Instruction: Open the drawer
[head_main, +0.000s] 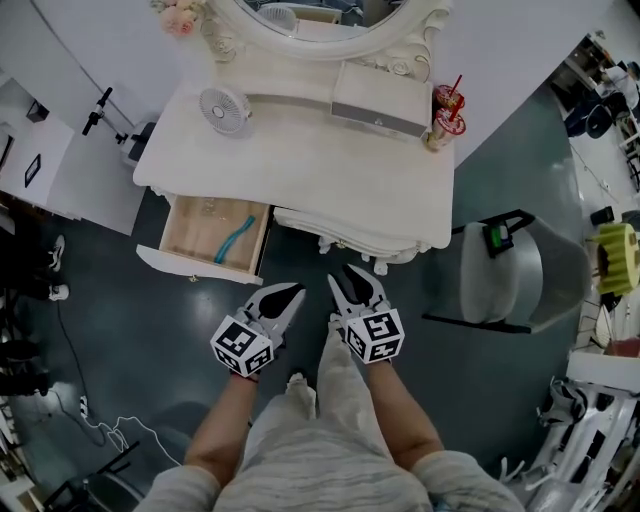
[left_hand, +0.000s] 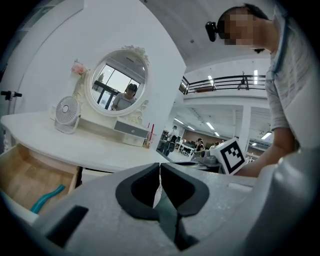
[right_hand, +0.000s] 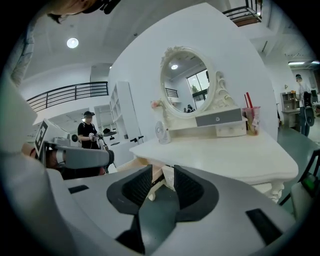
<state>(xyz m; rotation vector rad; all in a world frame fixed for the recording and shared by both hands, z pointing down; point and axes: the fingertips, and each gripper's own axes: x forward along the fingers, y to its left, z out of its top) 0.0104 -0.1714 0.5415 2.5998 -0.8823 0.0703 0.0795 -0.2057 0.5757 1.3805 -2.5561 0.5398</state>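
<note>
The white dressing table has its left drawer pulled out, showing a wooden inside with a teal tool lying in it. Both grippers hang in front of the table, over the dark floor and apart from the drawer. My left gripper is just right of the drawer's front corner, its jaws shut with nothing in them. My right gripper is beside it below the table's middle, its jaws open and empty. In the left gripper view the left gripper has the open drawer at its left.
A small fan, an oval mirror, a grey-fronted box and two cups with straws stand on the tabletop. A grey chair stands to the right. Cables lie on the floor at left.
</note>
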